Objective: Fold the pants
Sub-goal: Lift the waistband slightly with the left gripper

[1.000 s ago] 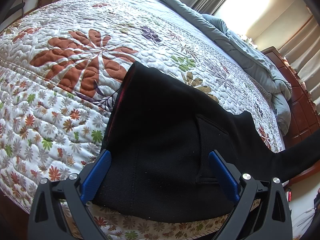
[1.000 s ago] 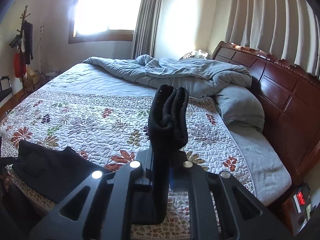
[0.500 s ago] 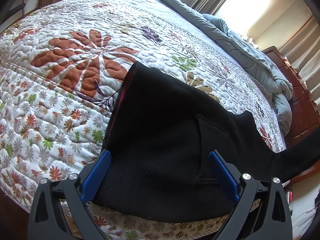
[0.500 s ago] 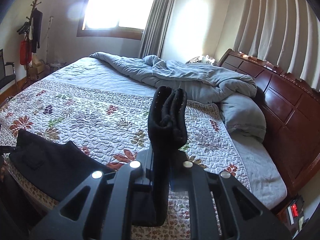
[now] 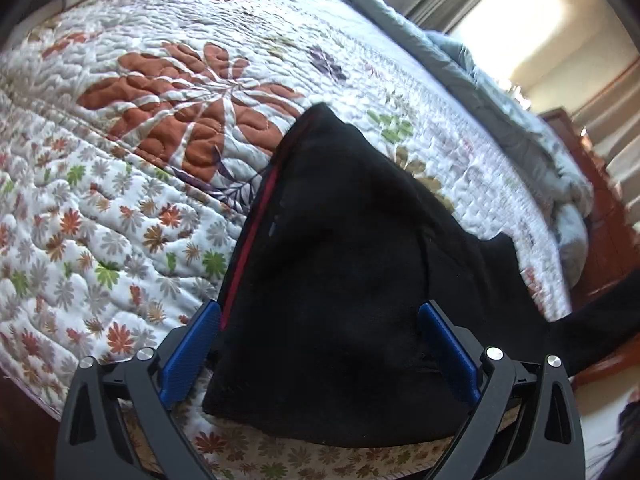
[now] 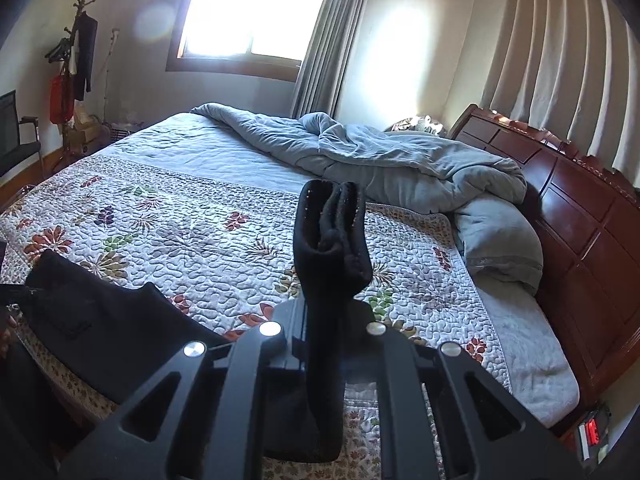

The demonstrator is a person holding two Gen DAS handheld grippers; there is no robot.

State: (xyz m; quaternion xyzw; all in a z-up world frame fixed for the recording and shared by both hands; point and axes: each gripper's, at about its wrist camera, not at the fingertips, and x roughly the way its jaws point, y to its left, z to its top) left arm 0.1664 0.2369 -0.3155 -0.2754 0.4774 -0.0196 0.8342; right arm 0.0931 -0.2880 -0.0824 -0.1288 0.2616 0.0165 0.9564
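Your right gripper (image 6: pixel 326 320) pinches the bunched leg ends of the soft, limp black pants (image 5: pixel 340 272); left gripper (image 5: pixel 320 344), spread, should take the near waistband.

The left wrist view is smeared by motion, so the quilt (image 5: pixel 132 184) pattern and the headboard (image 5: pixel 612 216) lack sharp edges. The black pants (image 5: pixel 340 280) run off at the right edge, their far leg unseen. In the right wrist view the right claw (image 6: pixel 326 344) has its fingertips buried behind the bunched cloth; its pads cannot be seen. The pants (image 6: pixel 100 320) waist end is cut by the left edge. The window (image 6: pixel 248 8) is blown out white.
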